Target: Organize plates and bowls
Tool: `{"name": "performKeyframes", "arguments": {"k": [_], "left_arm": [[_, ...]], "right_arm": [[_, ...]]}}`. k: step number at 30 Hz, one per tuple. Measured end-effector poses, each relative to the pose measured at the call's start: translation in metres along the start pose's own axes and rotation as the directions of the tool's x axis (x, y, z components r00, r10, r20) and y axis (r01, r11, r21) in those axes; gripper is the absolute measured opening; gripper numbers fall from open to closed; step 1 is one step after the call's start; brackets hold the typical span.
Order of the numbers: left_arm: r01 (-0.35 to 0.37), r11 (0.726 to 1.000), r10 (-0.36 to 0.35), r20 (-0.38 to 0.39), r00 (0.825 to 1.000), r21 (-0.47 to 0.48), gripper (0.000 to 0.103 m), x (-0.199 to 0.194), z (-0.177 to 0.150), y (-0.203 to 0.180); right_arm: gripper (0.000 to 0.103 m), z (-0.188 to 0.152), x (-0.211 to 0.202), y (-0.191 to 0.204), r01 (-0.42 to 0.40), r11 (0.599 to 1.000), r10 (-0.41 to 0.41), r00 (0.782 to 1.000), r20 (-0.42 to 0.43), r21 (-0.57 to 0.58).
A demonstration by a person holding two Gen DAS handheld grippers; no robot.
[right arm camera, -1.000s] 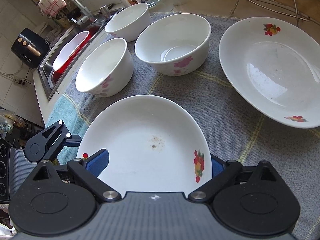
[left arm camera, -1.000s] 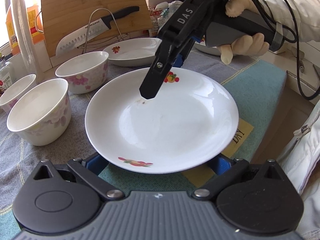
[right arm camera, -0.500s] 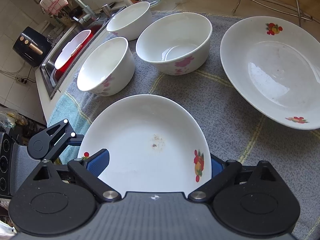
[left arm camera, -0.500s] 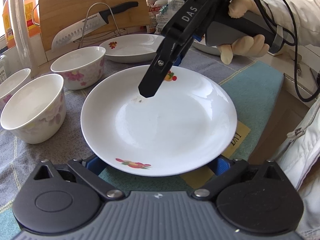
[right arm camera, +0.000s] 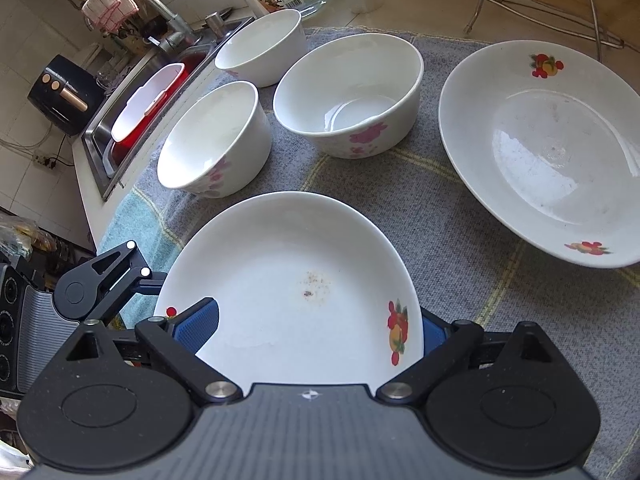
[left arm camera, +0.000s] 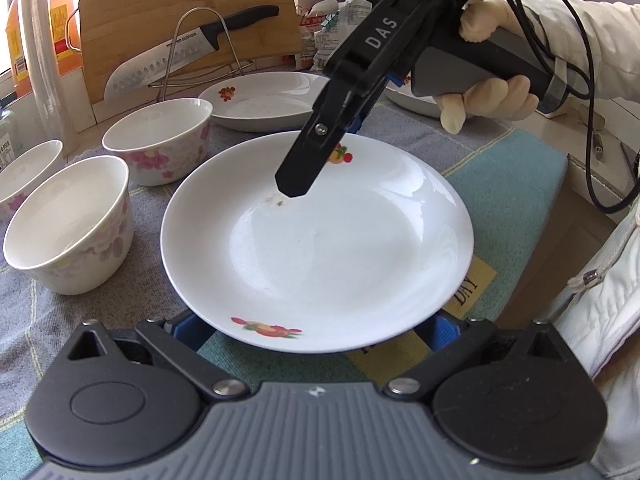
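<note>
From the left wrist we are looking low and close across a white plate (left arm camera: 316,240) toward the cutting board (left arm camera: 188,20) at the back of the counter, with the right gripper (left arm camera: 294,184) reaching in from the upper right. From the right wrist we are looking steeply down over the same plate (right arm camera: 288,292), facing the sink (right arm camera: 132,112). Both views are sharing that plate, the bowls (right arm camera: 348,92) and the grey cloth (right arm camera: 460,240).

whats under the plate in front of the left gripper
The plate sits over a grey and teal cloth, with a yellow patch peeking out at its right edge. The left gripper's blue pads flank its near rim; whatever lies beneath its middle is covered.
</note>
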State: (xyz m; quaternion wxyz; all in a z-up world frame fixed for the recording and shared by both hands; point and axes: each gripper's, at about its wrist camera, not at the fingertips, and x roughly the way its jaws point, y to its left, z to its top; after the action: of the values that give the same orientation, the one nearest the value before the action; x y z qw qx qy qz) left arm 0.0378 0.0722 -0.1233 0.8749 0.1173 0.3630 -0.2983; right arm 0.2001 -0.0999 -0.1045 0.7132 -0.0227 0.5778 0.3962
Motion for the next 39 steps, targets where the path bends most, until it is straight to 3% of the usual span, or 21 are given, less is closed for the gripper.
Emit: {"name": "performKeyframes", "arguments": {"k": [19,39], "left_arm": [[0.027,0.999,-0.027,0.005,1.0,0.022,0.102,0.005,0.043,-0.017],[0.108,0.987,-0.111,0.018,0.994,0.119,0.102,0.048,0.108,-0.058]], "right_arm": [[0.1,-0.011,-0.049,-0.022,0.01,0.999,-0.013,0.997,0.082,0.031],[0.1,-0.046,-0.118,-0.082,0.074,0.99,-0.095,0.979,0.179,0.121]]}}
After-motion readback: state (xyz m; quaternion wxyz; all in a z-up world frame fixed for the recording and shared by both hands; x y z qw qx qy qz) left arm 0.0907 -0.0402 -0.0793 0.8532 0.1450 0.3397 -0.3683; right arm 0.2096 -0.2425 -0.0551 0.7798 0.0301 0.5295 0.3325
